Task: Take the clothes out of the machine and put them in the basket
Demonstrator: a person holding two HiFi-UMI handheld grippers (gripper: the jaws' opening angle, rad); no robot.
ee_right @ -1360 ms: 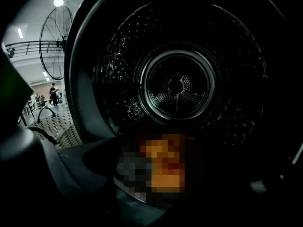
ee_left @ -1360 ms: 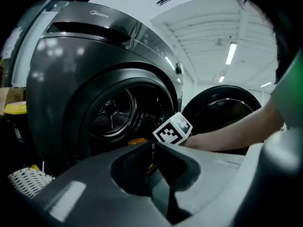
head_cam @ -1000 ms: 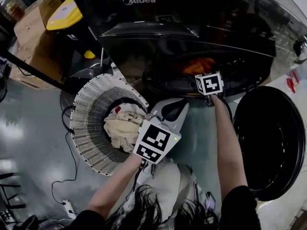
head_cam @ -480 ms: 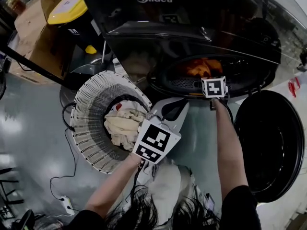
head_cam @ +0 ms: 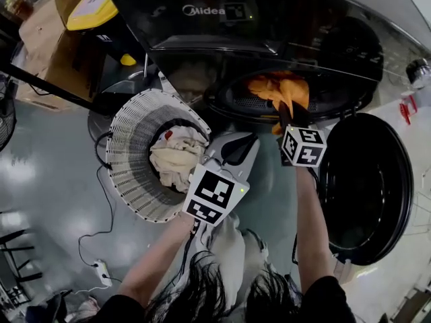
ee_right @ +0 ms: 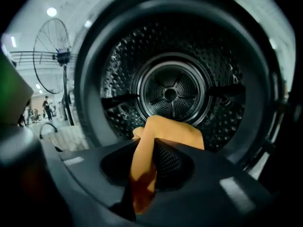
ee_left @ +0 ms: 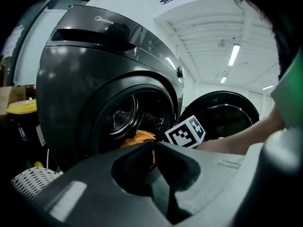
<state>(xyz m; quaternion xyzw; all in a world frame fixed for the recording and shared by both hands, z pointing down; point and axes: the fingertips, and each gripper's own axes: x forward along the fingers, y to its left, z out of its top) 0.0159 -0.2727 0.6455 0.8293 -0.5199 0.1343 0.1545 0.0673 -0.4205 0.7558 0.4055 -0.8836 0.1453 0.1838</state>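
Observation:
An orange garment (head_cam: 279, 91) hangs out of the dark washing machine's (head_cam: 202, 10) drum mouth. My right gripper (head_cam: 286, 118) is shut on it just outside the opening; its jaws have just been closing, with the cloth between them. In the right gripper view the orange garment (ee_right: 142, 174) runs up through the jaws, with the drum (ee_right: 170, 93) behind. My left gripper (head_cam: 236, 148) hovers shut and empty between the machine and the white basket (head_cam: 131, 180). The basket holds beige clothes (head_cam: 176, 159). The left gripper view shows the orange garment (ee_left: 137, 137) at the drum mouth.
The round machine door (head_cam: 367, 180) stands open at the right. A yellow-lidded bin (head_cam: 94, 9) and a cardboard box (head_cam: 47, 46) stand at the left of the machine. Cables and a power strip (head_cam: 101, 271) lie on the floor. A fan (ee_right: 54, 56) stands farther off.
My right gripper has pulled back from the drum toward me, now gripping the orange garment, which trails out of the opening. My left gripper has stayed by the basket.

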